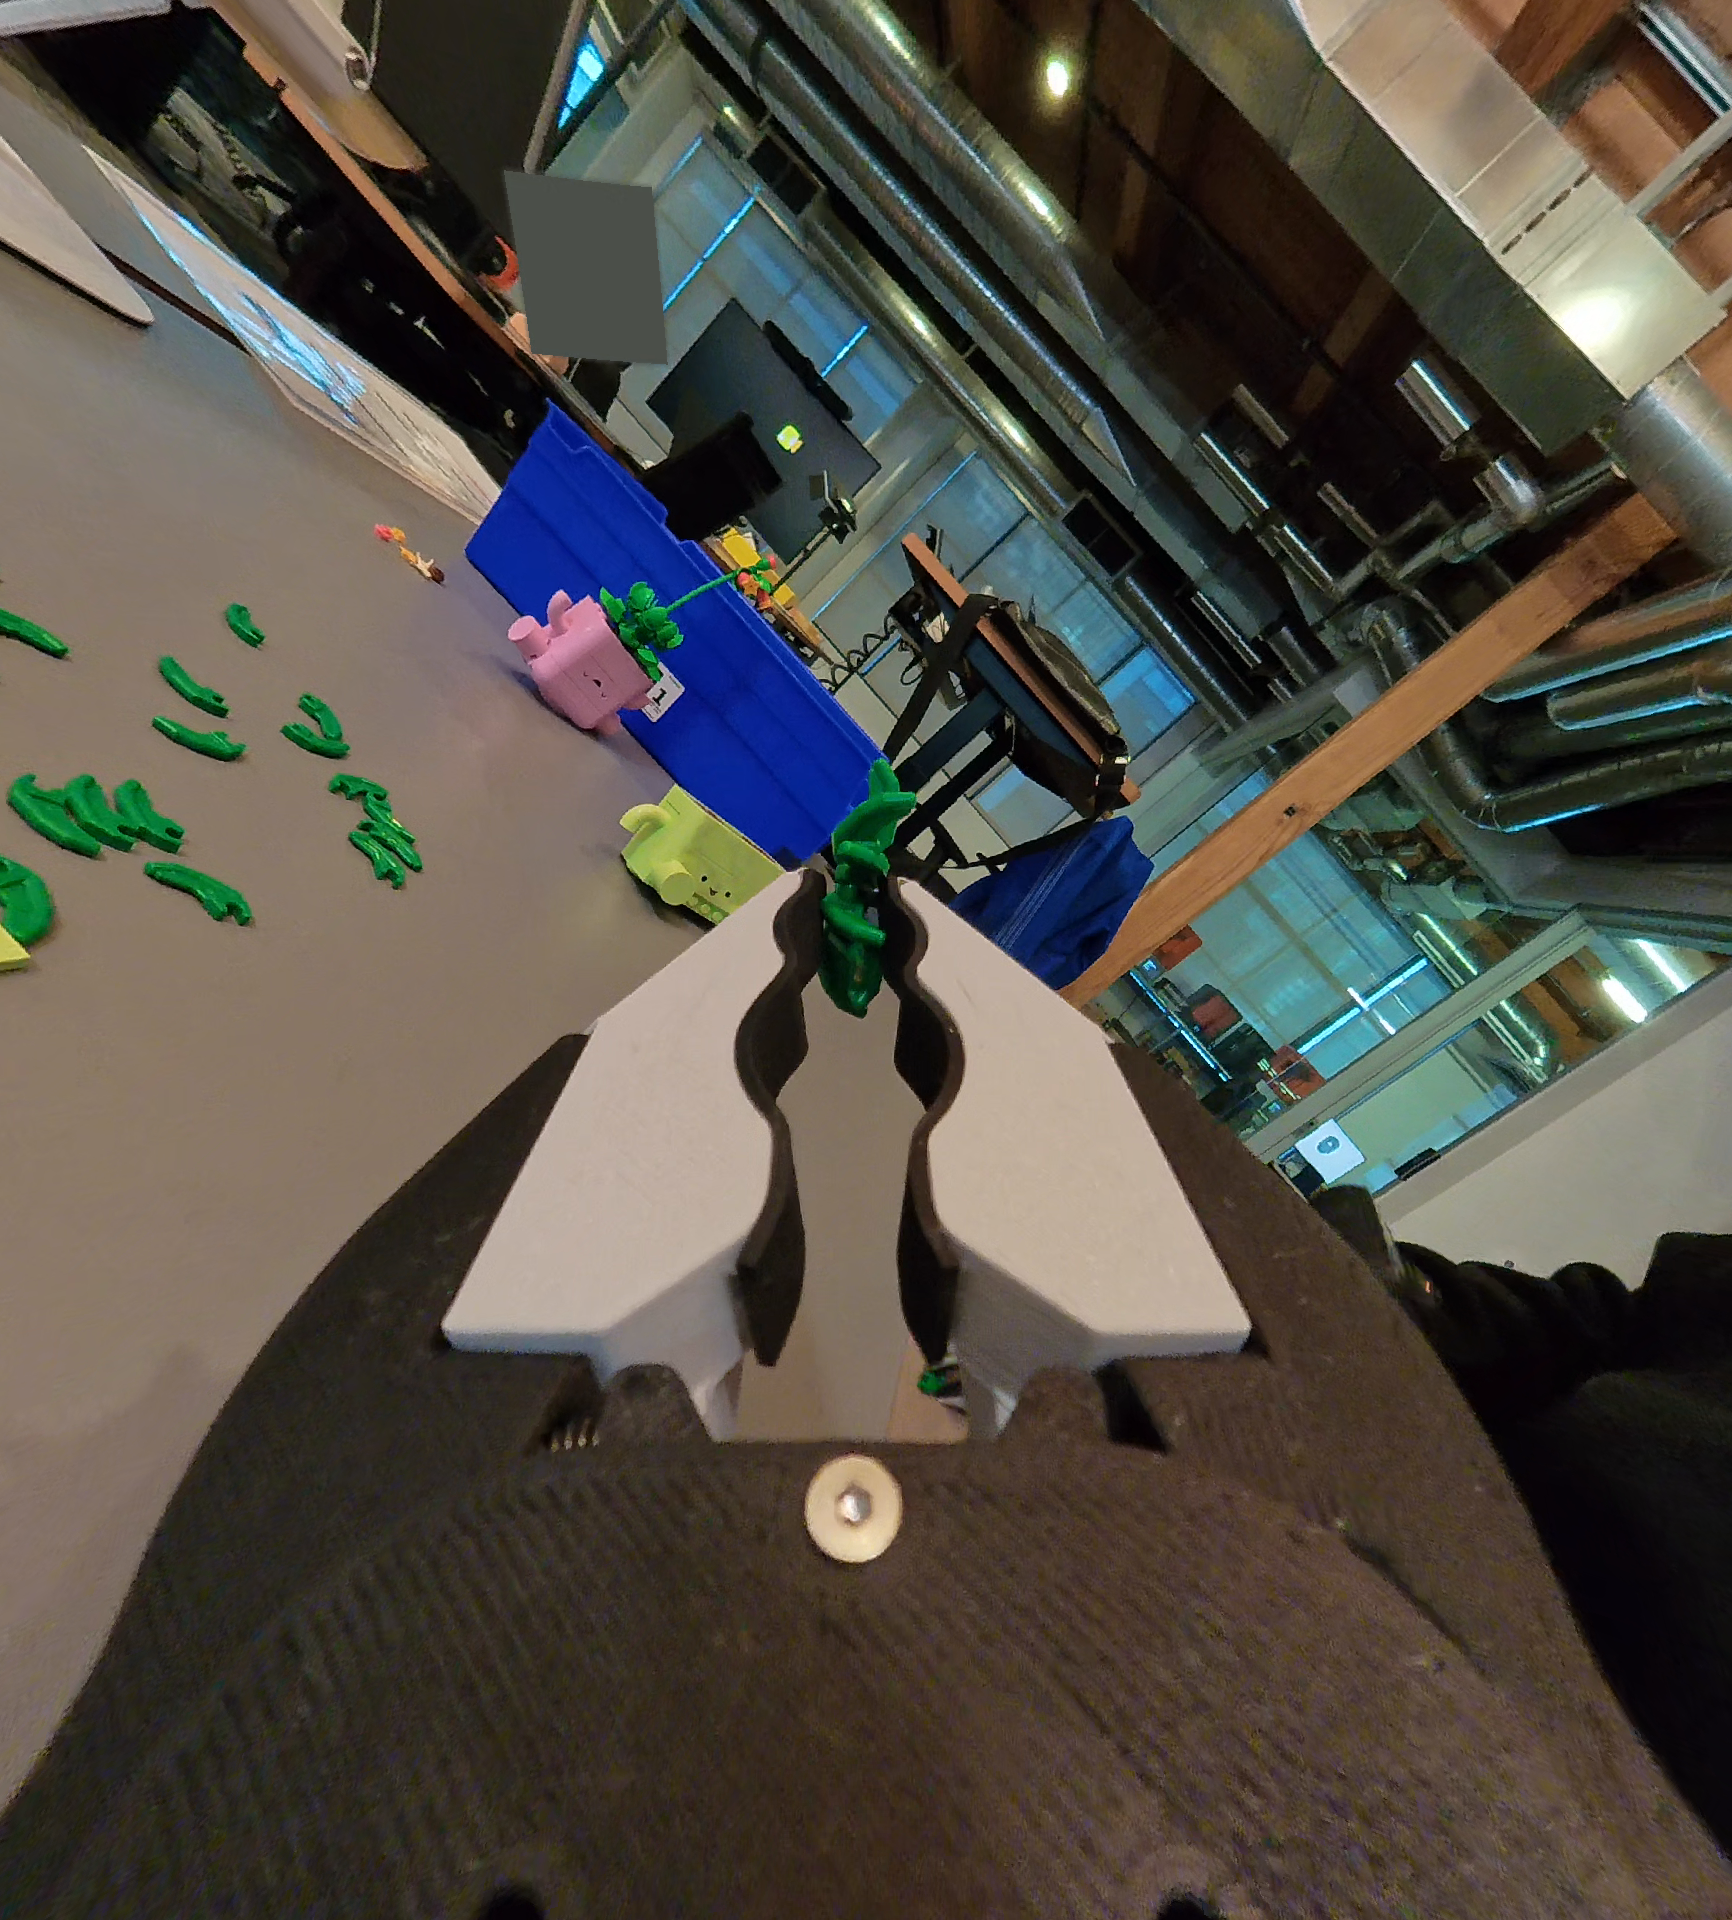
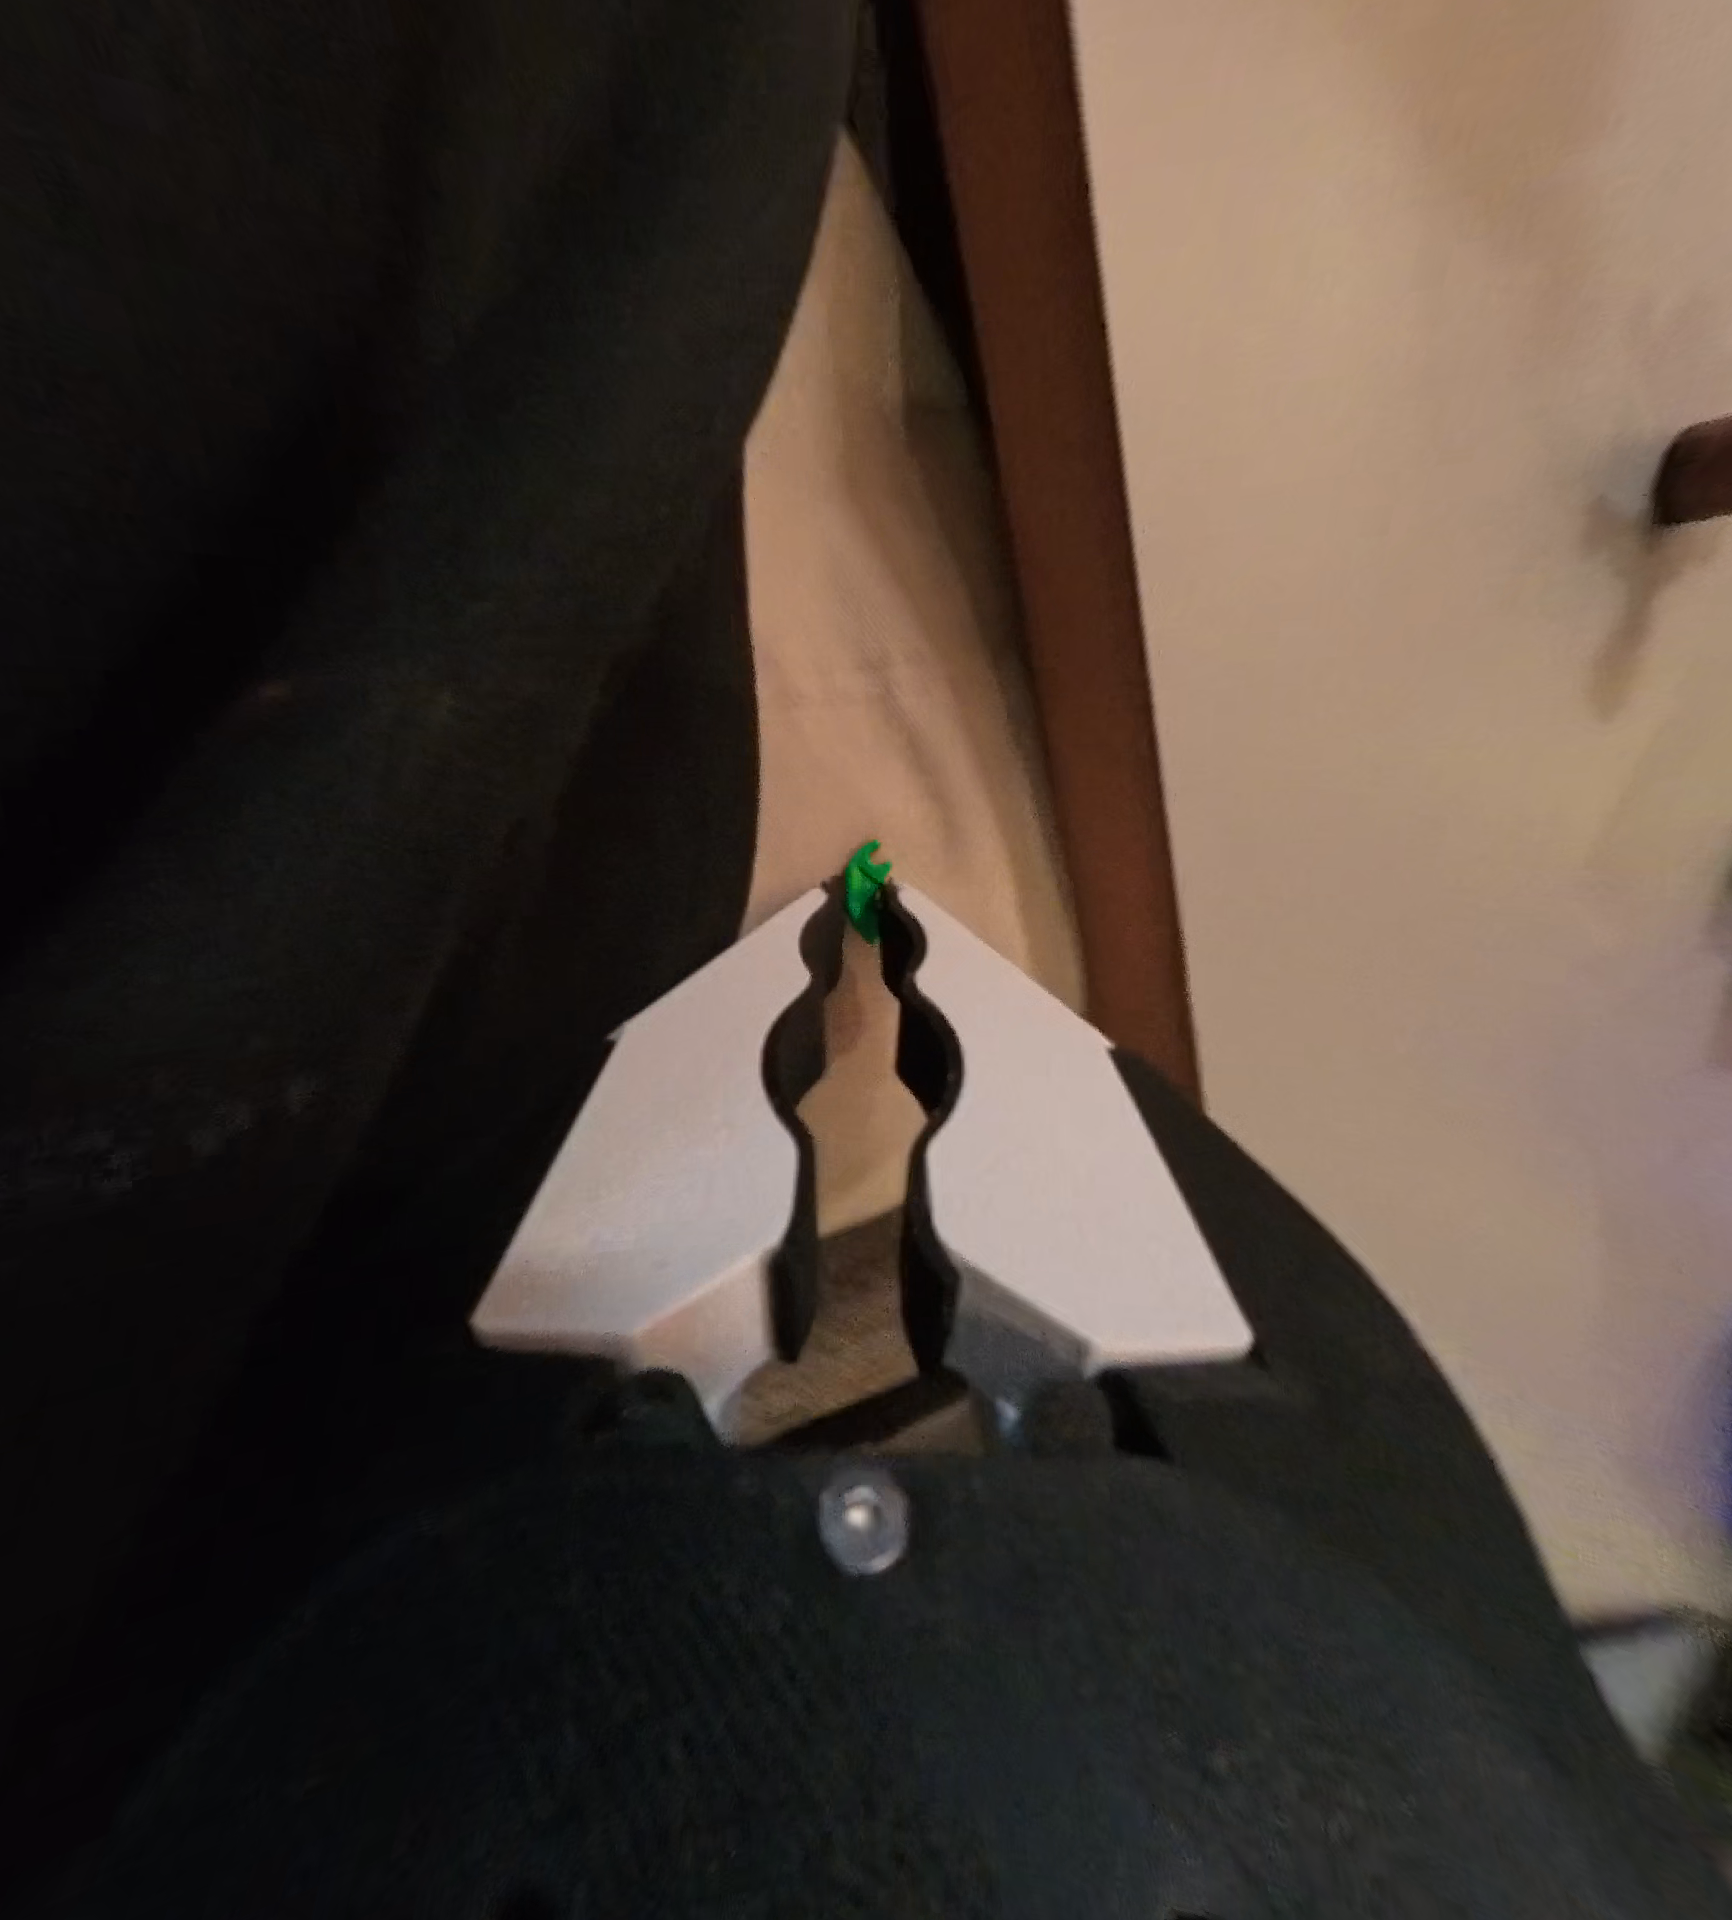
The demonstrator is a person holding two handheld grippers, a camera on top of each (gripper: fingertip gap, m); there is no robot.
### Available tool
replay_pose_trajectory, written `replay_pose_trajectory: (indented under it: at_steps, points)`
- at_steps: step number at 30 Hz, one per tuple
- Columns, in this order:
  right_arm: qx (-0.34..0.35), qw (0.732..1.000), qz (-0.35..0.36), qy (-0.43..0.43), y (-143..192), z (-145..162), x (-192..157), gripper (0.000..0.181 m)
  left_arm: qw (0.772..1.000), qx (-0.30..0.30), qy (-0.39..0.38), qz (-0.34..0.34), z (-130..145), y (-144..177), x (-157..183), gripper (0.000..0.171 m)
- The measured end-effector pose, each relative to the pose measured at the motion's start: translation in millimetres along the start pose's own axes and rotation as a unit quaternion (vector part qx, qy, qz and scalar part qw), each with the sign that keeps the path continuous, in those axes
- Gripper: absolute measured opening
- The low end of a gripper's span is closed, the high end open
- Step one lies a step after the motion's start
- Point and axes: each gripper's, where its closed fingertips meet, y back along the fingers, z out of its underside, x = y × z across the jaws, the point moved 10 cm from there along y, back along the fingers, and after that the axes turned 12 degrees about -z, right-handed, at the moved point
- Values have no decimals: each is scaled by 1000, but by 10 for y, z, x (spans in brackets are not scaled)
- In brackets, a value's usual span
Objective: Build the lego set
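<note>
Two claws of mine, left claw (image 1: 854,894) pinching a leafy green stem (image 1: 862,894), right claw (image 2: 864,896) pinching a tiny green bit (image 2: 862,891), blurry there, two pots, pink pot (image 1: 587,670), yellow-green pot (image 1: 701,868) half hidden.

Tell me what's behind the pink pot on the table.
A blue bin stands right behind the pink pot. The pot's green plant leans across the bin's wall. What is inside the bin cannot be seen; its wall hides it.
</note>
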Motion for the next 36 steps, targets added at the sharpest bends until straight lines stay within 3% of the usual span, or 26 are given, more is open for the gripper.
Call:
replay_pose_trajectory:
  at_steps: [6,9,13,16,29,36]
  points:
    - [103,979,-82,-158,120,123,123,25,1000,0,1,2,-8,7,-2,8]
    - [172,944,-118,-257,137,204,158,25,1000,0,3,1,-9,9,-8,9]
    - [202,908,-129,-342,83,325,138,22,1000,0,4,-1,-5,8,-20,8]
    - [207,907,-125,-343,59,303,121,20,1000,-3,5,-1,5,0,-26,8]
    - [152,947,-92,-266,-122,201,0,5,1000,-6,7,-1,11,-7,-35,8]
    - [187,937,-103,-277,-52,246,29,5,1000,-5,5,0,6,-2,-23,8]
